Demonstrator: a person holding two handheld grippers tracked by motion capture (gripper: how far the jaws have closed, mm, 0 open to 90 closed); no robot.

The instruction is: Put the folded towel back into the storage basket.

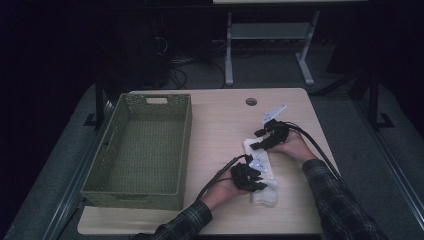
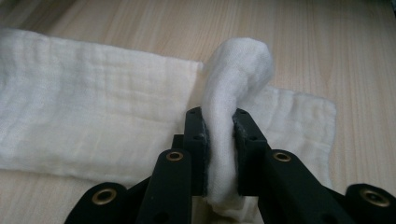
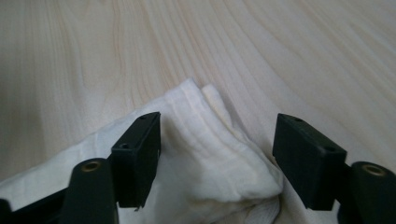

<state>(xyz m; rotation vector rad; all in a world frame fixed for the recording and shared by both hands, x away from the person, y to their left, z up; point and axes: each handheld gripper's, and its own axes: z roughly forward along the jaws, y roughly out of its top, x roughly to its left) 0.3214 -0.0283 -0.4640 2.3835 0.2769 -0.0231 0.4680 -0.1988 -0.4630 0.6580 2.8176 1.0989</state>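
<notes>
From the high view, a white cloth (image 1: pixel 260 167) lies as a long folded strip on the right half of the tabletop (image 1: pixel 220 120), running from near the front edge toward the middle. An empty green woven basket (image 1: pixel 142 150) stands well apart along the left edge. The left gripper (image 1: pixel 248 176) sits over the strip's near end and the right gripper (image 1: pixel 265 137) over its far end.

In the left gripper view, the fingers (image 2: pixel 196 140) pinch a raised bunch of the cloth (image 2: pixel 93 112); the fabric stands up in a rounded hump between them while the rest lies flat on the wood.

In the right gripper view, the fingers (image 3: pixel 137 154) are spread, straddling a layered corner of the cloth (image 3: pixel 210 154) without pressing on it.

As a judgement, the cloth looks already folded into a strip, one end is gripped, and the other end is about to be gripped. Still left would be closing on that corner, a further fold or a lift, and probably placing the cloth in the basket.
</notes>
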